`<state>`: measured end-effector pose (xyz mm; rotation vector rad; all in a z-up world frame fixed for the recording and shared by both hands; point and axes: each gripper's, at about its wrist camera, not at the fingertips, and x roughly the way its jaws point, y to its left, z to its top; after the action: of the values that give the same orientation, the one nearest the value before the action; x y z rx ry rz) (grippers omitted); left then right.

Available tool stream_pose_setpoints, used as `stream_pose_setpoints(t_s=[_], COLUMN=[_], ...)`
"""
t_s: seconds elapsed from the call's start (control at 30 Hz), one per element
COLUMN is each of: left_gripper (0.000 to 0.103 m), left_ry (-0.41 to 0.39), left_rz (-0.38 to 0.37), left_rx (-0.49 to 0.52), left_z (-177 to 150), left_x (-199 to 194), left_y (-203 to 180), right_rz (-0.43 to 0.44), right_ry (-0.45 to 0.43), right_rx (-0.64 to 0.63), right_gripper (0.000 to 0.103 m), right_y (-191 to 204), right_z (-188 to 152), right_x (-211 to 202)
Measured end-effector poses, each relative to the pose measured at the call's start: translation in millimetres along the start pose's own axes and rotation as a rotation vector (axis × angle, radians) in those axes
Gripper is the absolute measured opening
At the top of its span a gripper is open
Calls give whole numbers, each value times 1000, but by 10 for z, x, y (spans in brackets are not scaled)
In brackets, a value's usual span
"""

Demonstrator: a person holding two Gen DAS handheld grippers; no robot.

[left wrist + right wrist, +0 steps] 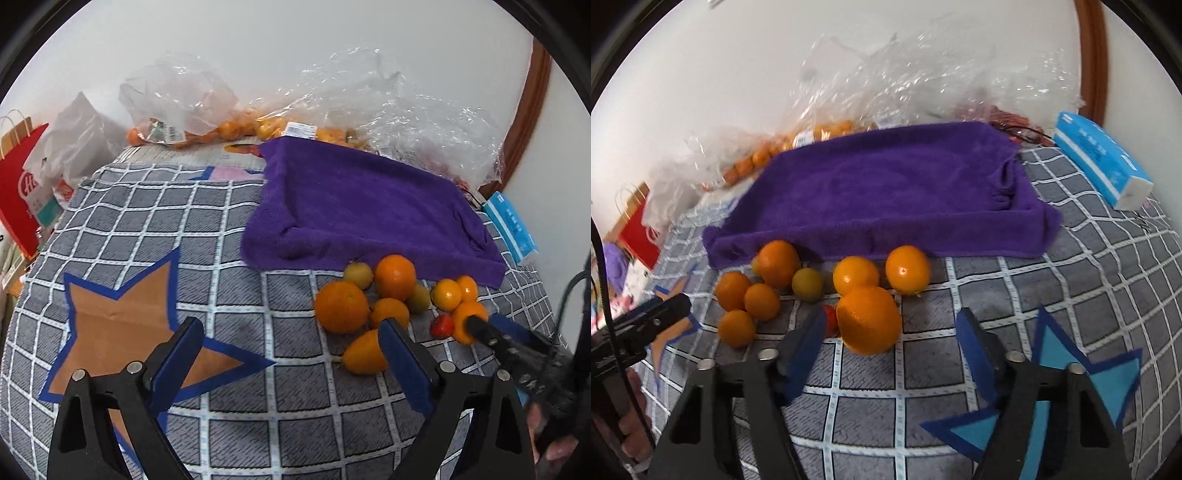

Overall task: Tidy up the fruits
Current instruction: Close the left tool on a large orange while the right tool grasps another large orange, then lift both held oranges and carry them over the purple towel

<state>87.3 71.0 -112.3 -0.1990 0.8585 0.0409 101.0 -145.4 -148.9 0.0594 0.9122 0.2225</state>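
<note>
A loose cluster of round orange citrus fruits (779, 264) lies on a grey cloth with a white grid and star patches (236, 229), just in front of the near edge of a purple terry towel (362, 206) spread flat on the same surface. Among the orange ones sit a couple of small yellow-green fruits (808, 282) and one small red fruit (442, 325). The left hand-held gripper (291, 354) hangs over the cloth with its blue-padded jaws spread wide and nothing between them; the fruit pile is just beside its right finger. The right hand-held gripper (892, 341) stands at the near side of the pile, its jaws apart around the largest, nearest orange (868, 320), whose near part lies between them; neither pad presses on it. Crumpled clear plastic bags (369, 92) holding more orange fruit lie behind the towel against the white wall, and a blue-and-white tissue pack (1102, 158) rests at the far right.
</note>
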Motion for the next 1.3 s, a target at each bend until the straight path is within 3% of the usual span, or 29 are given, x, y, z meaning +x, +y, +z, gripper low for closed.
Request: stream_pose_setpoints(t_s=[0.07,0.2,0.27,0.43,0.57,0.73,0.87,0.93,1.03,1.13,1.2,1.3], left_gripper=[93,78,70,59,38,37,38,39,54,51,39,40], left_ry=[8,38,57,97,116,106,132,126,136,93,69,31], left_rz=[-13,-23,-30,-68,-148,-119,-47,-65,-58,-39,-48,-30], left_rx=[1,14,20,-2,-27,-20,-18,-19,-11,5,27,37], left_z=[31,90,114,109,112,144,116,110,107,76,55,-9], left_x=[52,182,271,423,447,339,315,325,405,437,431,421], left_y=[-33,-106,-139,-141,-145,-49,65,102,105,102,84,72], right_rz=[9,9,49,40,-24,-46,-57,-56,-43,-52,-51,-55], right_ry=[18,2,10,16,-18,-5,-32,-40,-30,-31,-31,-25], right_rx=[-11,-26,-27,-33,-43,-48,-62,-56,-37,-9,-2,-5], right_gripper=[55,49,41,40,40,40,41,41,41,41,41,41], right_y=[39,53,26,-54,-124,-198,-175,-171,-174,-189,-196,-189], right_z=[-6,-10,-7,-30,-46,-68,-79,-96,-98,-99,-89,-86], right_x=[76,116,103,31,-71,-16,-7,21,98,129,139,157])
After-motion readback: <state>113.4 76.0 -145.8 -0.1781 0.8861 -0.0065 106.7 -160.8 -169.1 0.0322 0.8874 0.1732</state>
